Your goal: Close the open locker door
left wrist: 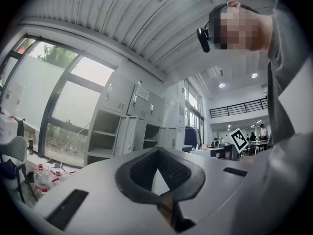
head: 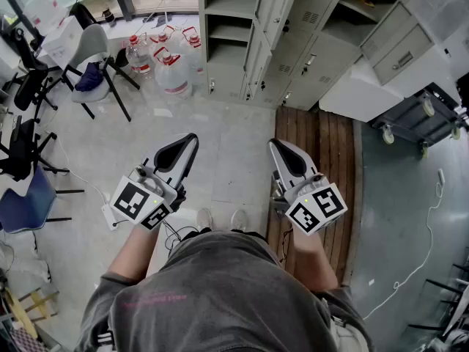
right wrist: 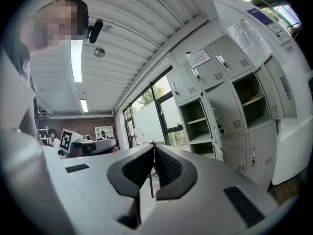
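The grey locker bank (head: 308, 57) stands ahead at the top of the head view, with several compartments open. One narrow open door (head: 258, 53) juts out beside the empty shelved column (head: 229, 28). My left gripper (head: 192, 138) and right gripper (head: 274, 144) are held low in front of the person, well short of the lockers, pointing toward them. Both are shut with nothing between the jaws. The lockers show in the left gripper view past the closed tips (left wrist: 156, 151), with an open door (left wrist: 128, 135). In the right gripper view an open door (right wrist: 213, 126) shows beyond the shut tips (right wrist: 153, 146).
Large water jugs (head: 172, 72) sit on the floor left of the lockers. Chairs (head: 91, 50) stand at the far left. A wooden platform (head: 322, 160) lies under my right side. A white cabinet on a wheeled cart (head: 410, 79) stands at right, a cable (head: 425, 233) on the floor.
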### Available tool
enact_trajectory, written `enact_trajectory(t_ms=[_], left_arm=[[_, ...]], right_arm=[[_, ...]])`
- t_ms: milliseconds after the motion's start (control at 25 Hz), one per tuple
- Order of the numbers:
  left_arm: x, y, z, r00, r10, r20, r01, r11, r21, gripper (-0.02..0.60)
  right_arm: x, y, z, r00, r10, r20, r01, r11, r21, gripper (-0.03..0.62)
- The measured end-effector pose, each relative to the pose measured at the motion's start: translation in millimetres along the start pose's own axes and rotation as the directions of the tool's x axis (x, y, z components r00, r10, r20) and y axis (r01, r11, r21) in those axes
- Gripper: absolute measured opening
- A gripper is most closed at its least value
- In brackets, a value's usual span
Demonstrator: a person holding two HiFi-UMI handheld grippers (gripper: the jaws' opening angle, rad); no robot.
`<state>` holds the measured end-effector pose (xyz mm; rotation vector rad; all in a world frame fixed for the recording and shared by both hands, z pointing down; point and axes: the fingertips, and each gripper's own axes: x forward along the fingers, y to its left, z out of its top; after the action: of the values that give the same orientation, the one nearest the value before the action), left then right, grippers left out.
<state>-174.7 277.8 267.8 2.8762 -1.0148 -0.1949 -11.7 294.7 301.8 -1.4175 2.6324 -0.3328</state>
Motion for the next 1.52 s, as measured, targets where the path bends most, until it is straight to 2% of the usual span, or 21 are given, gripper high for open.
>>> enact_trajectory(t_ms=[600,1280,1520], left_arm=[[8,-30,-9,1.0,0.015,-0.003,-0.015,1.0,0.013,0.015],[37,-76,-16,0.997,0.074,0.011,-0.074,0.997,0.034,0.015],[53,-80,-16,0.996,0.088,0.013,-0.088,0.995,0.042,0.015]], right_arm=[[-23,-14,1,0.999,0.028,0.028,-0.029,0.999,0.036,0.025],[-57,-44,13,0.992,0.122,0.035,-0.124,0.991,0.045,0.025],[-58,-61,17,0.99,0.139,0.037,-0.141,0.989,0.05,0.025]])
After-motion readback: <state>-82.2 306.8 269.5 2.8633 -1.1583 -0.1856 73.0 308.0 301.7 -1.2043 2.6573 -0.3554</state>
